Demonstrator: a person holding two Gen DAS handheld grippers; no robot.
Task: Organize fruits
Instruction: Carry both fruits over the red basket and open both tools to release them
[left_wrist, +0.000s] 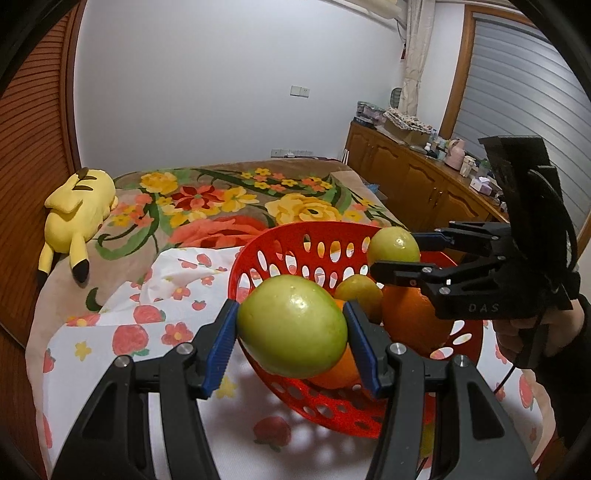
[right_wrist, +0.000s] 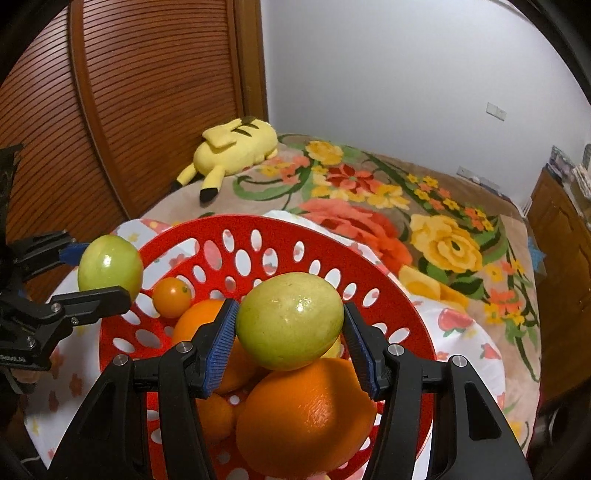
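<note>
My left gripper is shut on a green round fruit, held just above the near rim of a red perforated basket. Over the basket's far right side, my right gripper is shut on a second green fruit. In the right wrist view that gripper holds its green fruit over the oranges piled in the basket. The left gripper holds its fruit at the basket's left rim. A small tangerine lies inside.
The basket stands on a white strawberry-print cloth spread over a floral blanket on a bed. A yellow plush toy lies at the bed's far left by a louvred wooden door. A cluttered wooden cabinet runs along the right.
</note>
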